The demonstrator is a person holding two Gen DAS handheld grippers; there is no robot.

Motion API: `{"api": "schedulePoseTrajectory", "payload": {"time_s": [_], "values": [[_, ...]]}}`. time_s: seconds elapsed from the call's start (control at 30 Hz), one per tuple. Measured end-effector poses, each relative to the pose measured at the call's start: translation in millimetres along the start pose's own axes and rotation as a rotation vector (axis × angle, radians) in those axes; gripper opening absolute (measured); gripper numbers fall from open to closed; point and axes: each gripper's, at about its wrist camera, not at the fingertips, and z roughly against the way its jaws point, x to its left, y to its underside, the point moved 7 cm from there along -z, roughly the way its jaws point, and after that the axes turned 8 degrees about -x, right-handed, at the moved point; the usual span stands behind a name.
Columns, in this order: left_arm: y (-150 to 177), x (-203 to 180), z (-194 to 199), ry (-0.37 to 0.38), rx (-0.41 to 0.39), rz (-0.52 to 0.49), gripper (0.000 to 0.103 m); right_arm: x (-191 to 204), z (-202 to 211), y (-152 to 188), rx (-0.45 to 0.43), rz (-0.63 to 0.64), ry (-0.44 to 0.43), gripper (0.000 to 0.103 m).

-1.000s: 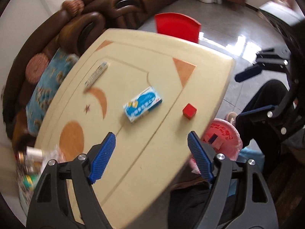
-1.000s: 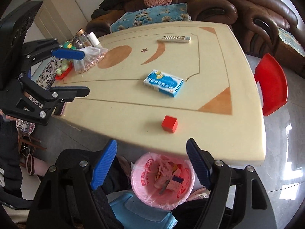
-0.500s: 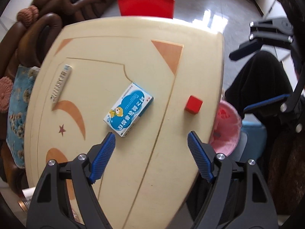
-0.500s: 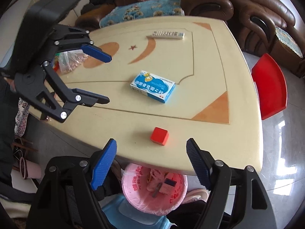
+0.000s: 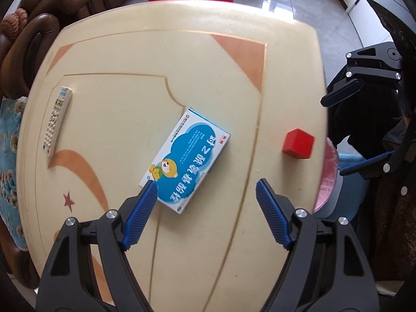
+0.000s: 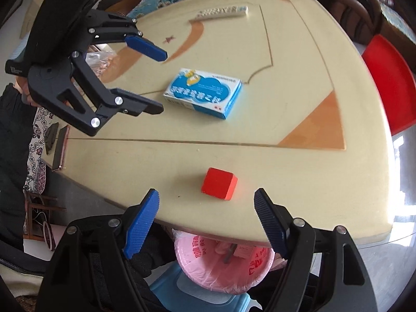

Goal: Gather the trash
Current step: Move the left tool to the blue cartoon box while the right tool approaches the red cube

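A blue and white medicine box (image 5: 186, 160) lies flat in the middle of the cream table (image 5: 208, 59). My left gripper (image 5: 206, 184) hangs open just above the box's near end, its left pad overlapping the box corner in the picture. The same box (image 6: 204, 93) shows in the right wrist view, with the left gripper (image 6: 163, 82) beside it. A red cube (image 6: 219, 184) sits near the table's edge, between and just ahead of my open right gripper (image 6: 206, 195). The cube (image 5: 298, 143) and the right gripper (image 5: 338, 135) appear in the left wrist view too. Neither gripper holds anything.
A bin lined with a pink bag (image 6: 223, 262) stands on a blue stool below the table edge, with trash inside. A remote control (image 5: 56, 121) lies at the table's far side. A red chair (image 6: 390, 88), brown sofas (image 5: 28, 41) and a phone (image 6: 60, 147) surround the table.
Both grippers have sunk toward the table. The left one has come over the medicine box, and the right one has closed in on the red cube. Both stay open.
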Motion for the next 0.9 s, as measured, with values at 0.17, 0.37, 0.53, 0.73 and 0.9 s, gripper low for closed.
{"api": "schedulePoseTrajectory", "payload": {"time_s": [0.17,0.37,0.53,0.73,0.9], "values": [[-0.1,3.6,-21.1,0.019,0.033,-0.043,0.076,-6.2,-18.8,6.3,0.02,-0.031,0.008,0.074],[-7.9,12.6,-30.3,0.026,0.031,-0.063,0.076,-2.7,-32.6,10.6,0.032,-0.028,0.006,0.074],[-6.0,12.4,-45.7,0.035,0.057,-0.099,0.077,-3.5,-42.2,13.0,0.034,-0.047,0.008,0.074],[-7.7,18.9,-58.6,0.047,0.064,-0.1,0.077,-5.7,-49.0,16.5,0.03,-0.058,0.019,0.074],[-1.8,21.6,-64.6,0.041,0.072,-0.103,0.078,-6.3,-52.2,16.6,0.008,-0.055,0.031,0.074]]}}
